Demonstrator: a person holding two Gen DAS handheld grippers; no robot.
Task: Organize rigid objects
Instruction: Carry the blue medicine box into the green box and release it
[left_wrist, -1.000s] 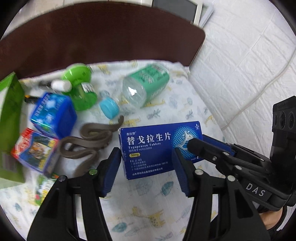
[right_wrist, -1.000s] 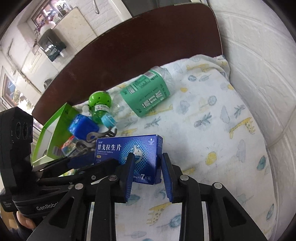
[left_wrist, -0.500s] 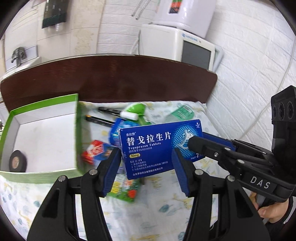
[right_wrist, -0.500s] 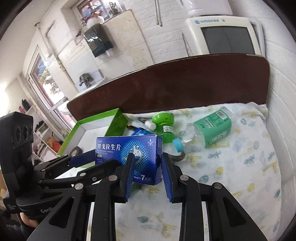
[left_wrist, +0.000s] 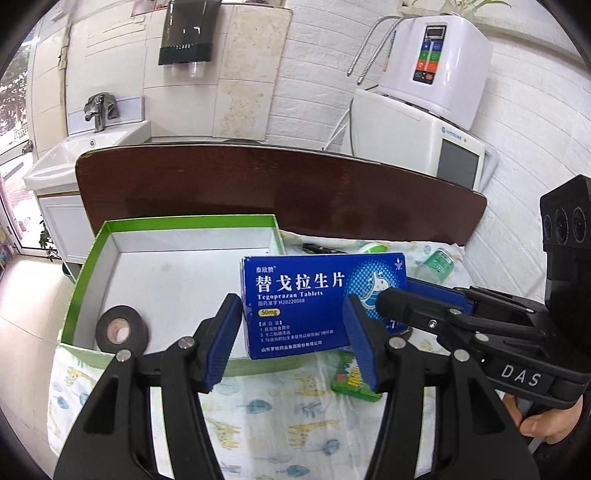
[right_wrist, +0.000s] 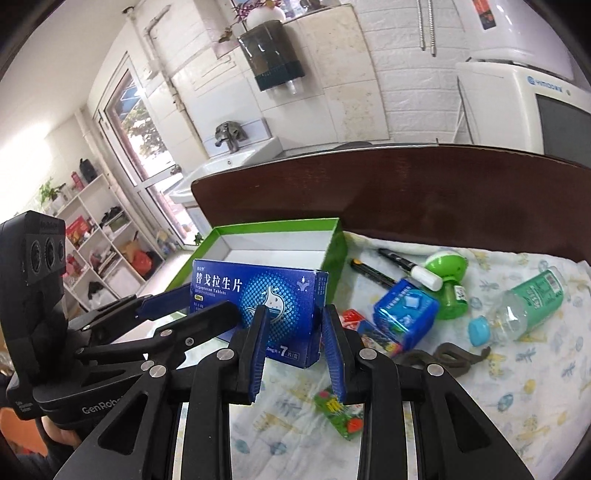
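Note:
A blue tablet box (left_wrist: 317, 295) hangs in the air in front of a green-walled open box (left_wrist: 177, 273). My right gripper (right_wrist: 293, 343) is shut on the tablet box's (right_wrist: 258, 295) right end. My left gripper (left_wrist: 291, 339) is around the box's lower part, its blue pads (left_wrist: 221, 343) close to the box sides; I cannot tell if they press on it. A black tape roll (left_wrist: 122, 330) lies inside the green box. The right gripper also shows in the left wrist view (left_wrist: 388, 299).
On the patterned cloth (right_wrist: 480, 387) lie a green-labelled bottle (right_wrist: 524, 306), a green round bottle (right_wrist: 447, 280), a blue cube box (right_wrist: 404, 312), pens (right_wrist: 395, 264), a brown snake toy (right_wrist: 443, 358) and a green packet (right_wrist: 340, 410). A dark headboard (right_wrist: 443, 192) stands behind.
Both grippers have lifted the tablet box off the cloth and carried it left toward the green box, which now fills the left of both views.

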